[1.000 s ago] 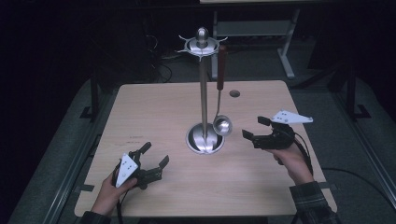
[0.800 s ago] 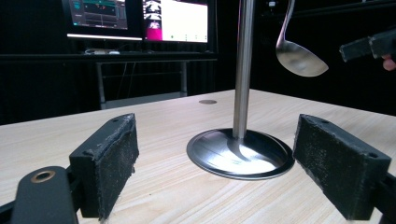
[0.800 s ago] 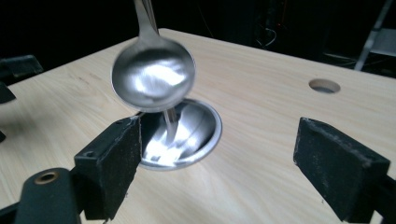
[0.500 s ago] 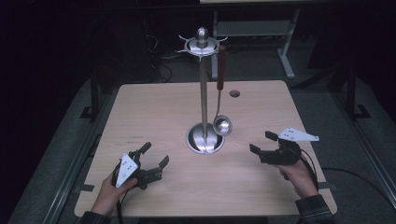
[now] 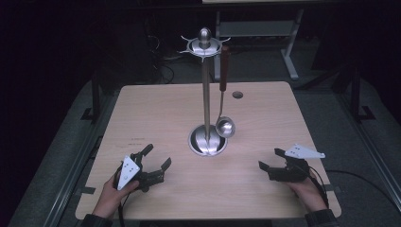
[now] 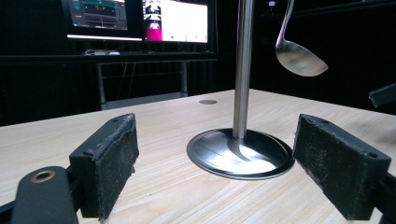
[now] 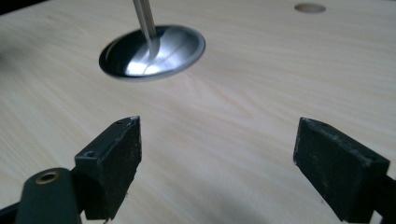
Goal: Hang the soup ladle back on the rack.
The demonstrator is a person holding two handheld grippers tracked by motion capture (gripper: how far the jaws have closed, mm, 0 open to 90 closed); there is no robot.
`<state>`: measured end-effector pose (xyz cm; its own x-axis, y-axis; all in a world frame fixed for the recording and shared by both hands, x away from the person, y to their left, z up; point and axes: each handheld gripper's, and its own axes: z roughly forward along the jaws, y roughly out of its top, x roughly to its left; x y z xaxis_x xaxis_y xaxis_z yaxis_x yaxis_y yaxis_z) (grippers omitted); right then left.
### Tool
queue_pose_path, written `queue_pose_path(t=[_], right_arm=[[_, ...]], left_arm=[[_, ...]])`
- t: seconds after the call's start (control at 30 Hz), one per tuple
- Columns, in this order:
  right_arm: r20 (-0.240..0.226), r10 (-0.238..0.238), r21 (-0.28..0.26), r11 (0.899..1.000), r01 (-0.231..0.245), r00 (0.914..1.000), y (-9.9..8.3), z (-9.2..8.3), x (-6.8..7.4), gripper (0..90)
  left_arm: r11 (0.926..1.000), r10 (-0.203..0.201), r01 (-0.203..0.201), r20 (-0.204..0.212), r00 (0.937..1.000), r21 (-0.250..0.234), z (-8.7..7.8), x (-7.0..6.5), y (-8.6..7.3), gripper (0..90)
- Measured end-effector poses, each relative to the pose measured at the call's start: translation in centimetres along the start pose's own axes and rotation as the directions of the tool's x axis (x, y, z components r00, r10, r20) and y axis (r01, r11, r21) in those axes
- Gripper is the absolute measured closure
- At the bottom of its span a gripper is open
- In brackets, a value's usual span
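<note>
**Two grippers at rest on the surface, one ladle hung on one stand**

Nearest the person: two hands, two grippers, one of each per side. The left gripper (image 5: 155,164) lies low at the near left of the surface (image 5: 156,113), held in the left hand (image 5: 111,191), its fingers (image 6: 108,163) spread wide with nothing between them. Its grey three-cornered plate sits tilted toward the left. It points toward the middle of the surface. The right gripper (image 5: 271,161) sits at the near right, held in the right hand (image 5: 305,189), pointing left toward the stand's foot; its fingers (image 7: 114,161) are likewise wide apart and empty (bare wood shows between them in the right gripper view). Both grippers are well apart from the stand.

Middle of the surface: one metal stand (image 5: 205,99), a round polished foot with one upright pole and a hooked crown on top. One ladle (image 5: 225,126) hangs from the crown on the stand's right side, dark handle uppermost, bowl hanging clear above the foot, just beside the pole.

Beyond it: one round hole (image 5: 238,94) in the surface near the far edge.

Farthest: two lit screens (image 6: 137,18) in the left gripper view. Writing on them is too small to read; a faint mark on the surface near the left gripper is also unreadable.
</note>
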<state>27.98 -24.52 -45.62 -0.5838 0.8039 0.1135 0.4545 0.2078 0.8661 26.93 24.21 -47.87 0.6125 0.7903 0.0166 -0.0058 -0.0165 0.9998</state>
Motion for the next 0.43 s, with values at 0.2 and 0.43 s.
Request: queue_pose_path(t=[0.2, 0.43], right_arm=[[0.025, -0.011, 0.042, 0.999, 0.010, 0.9996, -1.3, -0.4, 0.1, 14.8], [0.032, -0.005, 0.054, 0.999, 0.004, 0.9995, -1.8, -0.7, -0.2, 14.5]], left_arm=[[1.0000, -0.003, 0.003, 0.003, 1.0000, 0.002, 0.0, -0.1, 0.0, 13.7], [1.0000, -0.005, 0.005, 0.003, 1.0000, 0.003, 0.0, 0.0, 0.0, 13.7]])
